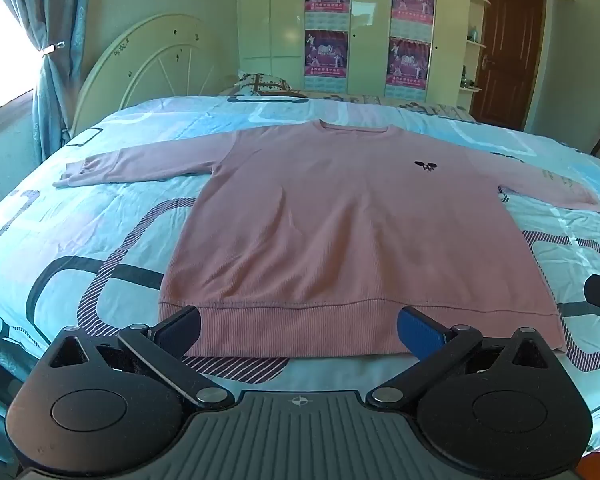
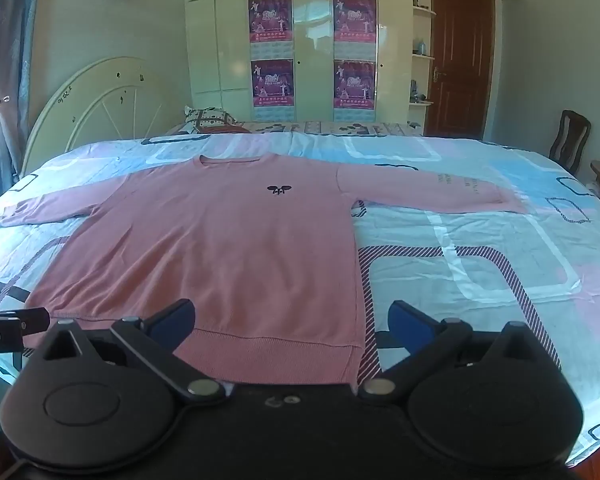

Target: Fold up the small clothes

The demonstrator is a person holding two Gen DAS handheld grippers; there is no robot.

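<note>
A: Item one, far left: left sleeve (image 1: 140,164), laid out flat and straight from the shoulder, cuff toward the curtain side.

B: Noted. Next along?

A: Pink sweatshirt (image 1: 332,220), face up on the patterned bedspread (image 1: 80,240), collar away from the cameras, ribbed hem nearest. Small dark emblem (image 1: 427,166) on the chest. No fold in it anywhere.

B: Left gripper?

A: Left gripper (image 1: 298,330), jaws spread wide, nothing between the pads. Hangs just short of the hem, over its left half, tilted down toward the cloth.

B: And to the right of that?

A: Right gripper (image 2: 290,322), jaws likewise wide apart and empty, poised near the hem's right corner. Touching the cloth or just above it: cannot tell. Further right, right sleeve (image 2: 432,192), spread flat, printed lettering near the cuff.

B: Step in hand?

A: Judged as the very start: garment spread, first fold not yet made.

B: Next move requires?

A: Probably a pinch on an edge, at a hem corner or a sleeve cuff, through both layers. Then a lift kept low and a carry across the body, so as not to drag the rest out of square. Loose knit, likely to sag once lifted.
</note>
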